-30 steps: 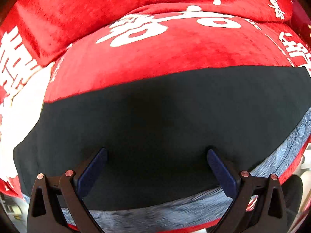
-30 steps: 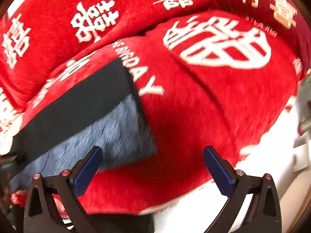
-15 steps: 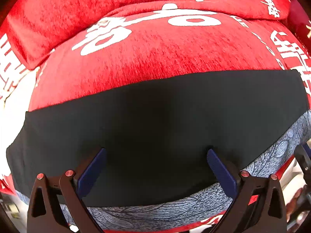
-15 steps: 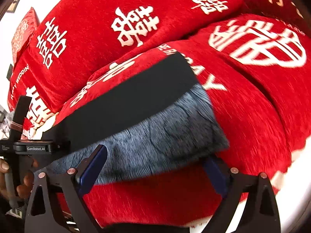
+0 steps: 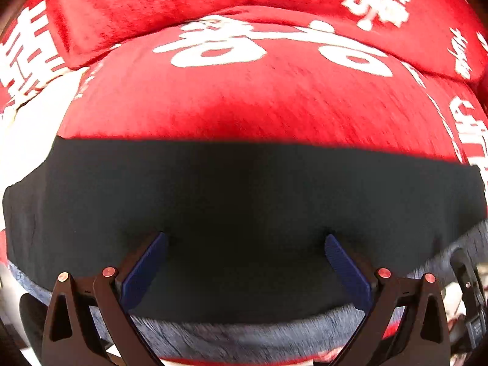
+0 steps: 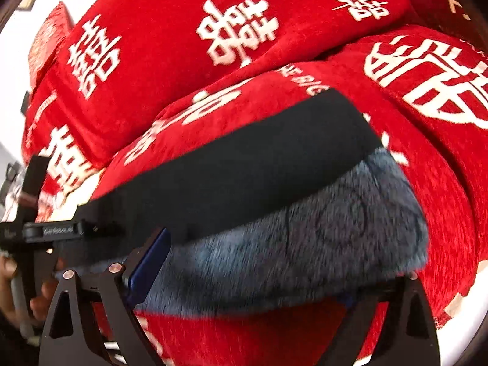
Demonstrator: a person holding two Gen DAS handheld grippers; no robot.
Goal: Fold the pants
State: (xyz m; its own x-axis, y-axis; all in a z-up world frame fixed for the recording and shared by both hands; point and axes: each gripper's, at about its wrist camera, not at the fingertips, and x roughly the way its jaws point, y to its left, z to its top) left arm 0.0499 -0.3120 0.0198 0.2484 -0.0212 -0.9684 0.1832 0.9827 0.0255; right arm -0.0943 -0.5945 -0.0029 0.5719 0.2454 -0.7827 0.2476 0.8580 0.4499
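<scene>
We look down over a red plush cover [image 5: 244,103] printed with large white characters, spread over cushions. The pants [image 5: 244,189] lie across it as a long flat band: a black outer face on top, and along the near edge a strip of grey-blue fleecy lining [image 6: 305,244] that sticks out from under the black.

In the left wrist view our left gripper [image 5: 244,262] hangs over the middle of the black cloth, pointing steeply down. Its jaws stand wide apart, the blue pads [image 5: 143,271] spread to either side, with only flat fabric below them. Whether the tips touch the cloth we cannot tell. At the far right edge of this view part of the other tool shows, dark and blurred.

In the right wrist view our right gripper [image 6: 253,277] sits at the near edge of the pants, towards their right end, where the grey-blue lining is broadest. Its jaws are spread wide as well. The left finger [image 6: 146,268] lies above the fleece with its blue pad in plain sight; the right finger goes under the near edge of the lining, so the cloth covers its pad. The fleece edge thus runs between the two fingers, but the pads do not press on it.

At the left of this view we see the left tool from the side, a black frame with a printed label, gripped by a hand [image 6: 39,299] low in the corner. The right end of the pants lies well short of the cover's big round white motif [image 6: 427,85].
</scene>
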